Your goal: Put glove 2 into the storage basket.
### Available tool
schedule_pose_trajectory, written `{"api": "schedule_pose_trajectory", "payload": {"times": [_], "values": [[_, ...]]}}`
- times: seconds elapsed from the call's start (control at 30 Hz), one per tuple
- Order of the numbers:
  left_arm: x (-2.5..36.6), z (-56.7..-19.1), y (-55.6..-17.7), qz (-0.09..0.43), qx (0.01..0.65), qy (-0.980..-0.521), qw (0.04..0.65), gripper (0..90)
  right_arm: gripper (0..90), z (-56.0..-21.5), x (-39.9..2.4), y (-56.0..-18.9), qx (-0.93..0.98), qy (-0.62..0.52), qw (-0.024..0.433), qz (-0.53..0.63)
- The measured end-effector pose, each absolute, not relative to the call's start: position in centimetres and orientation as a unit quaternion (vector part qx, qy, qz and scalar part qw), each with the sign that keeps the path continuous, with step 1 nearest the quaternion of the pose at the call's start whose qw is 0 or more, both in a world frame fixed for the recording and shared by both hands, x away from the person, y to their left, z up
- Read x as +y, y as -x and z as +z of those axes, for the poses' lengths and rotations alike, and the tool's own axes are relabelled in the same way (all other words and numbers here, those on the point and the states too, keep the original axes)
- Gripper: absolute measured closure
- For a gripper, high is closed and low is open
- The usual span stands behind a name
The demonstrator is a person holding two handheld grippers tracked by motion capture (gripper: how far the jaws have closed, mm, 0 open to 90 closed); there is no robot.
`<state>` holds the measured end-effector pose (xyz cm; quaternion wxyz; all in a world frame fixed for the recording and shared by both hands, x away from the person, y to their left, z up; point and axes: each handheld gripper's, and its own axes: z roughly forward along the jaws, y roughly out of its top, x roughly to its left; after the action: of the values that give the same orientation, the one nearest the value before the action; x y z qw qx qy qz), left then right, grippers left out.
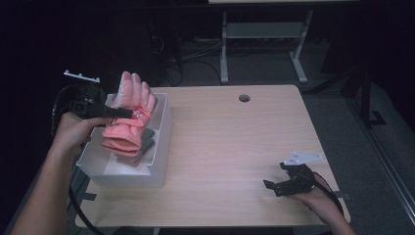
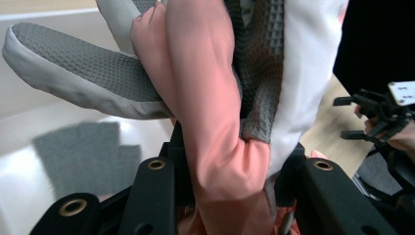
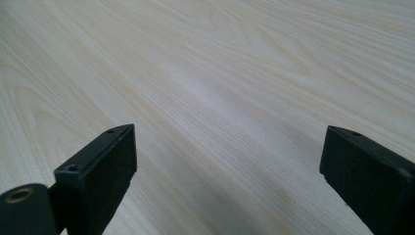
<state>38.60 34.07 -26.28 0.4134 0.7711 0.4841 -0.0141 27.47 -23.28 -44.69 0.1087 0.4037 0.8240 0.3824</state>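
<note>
Left gripper: clamping the pink glove between its jaws, holding it over the white box at the table's left edge.
Glove: hanging above 1 or more dark items in the box; those too dim to identify.
Risk: slipping free, the grip catching loose fabric.
Right gripper: resting wide open on the wooden table, gripping nothing.

Left gripper raised at 9 o'clock, jaws clamped; right gripper low at 4 o'clock, jaws wide apart.
</note>
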Motion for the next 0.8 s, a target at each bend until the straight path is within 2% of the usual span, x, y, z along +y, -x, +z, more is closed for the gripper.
{"api": "schedule_pose_trajectory", "payload": {"times": [0.33, 0.8], "values": [[34.6, -30.4, -40.5, -0.024, 0.516, -0.765, 0.384, 62.4, 6.6, -44.7, -23.5, -27.6, 0.823, -0.405, 0.113, 0.381], [32.9, -35.0, -42.6, -0.040, 0.531, -0.776, 0.338, 62.3, 6.6, -44.7, -23.5, -27.6, 0.823, -0.407, 0.109, 0.381]]}}
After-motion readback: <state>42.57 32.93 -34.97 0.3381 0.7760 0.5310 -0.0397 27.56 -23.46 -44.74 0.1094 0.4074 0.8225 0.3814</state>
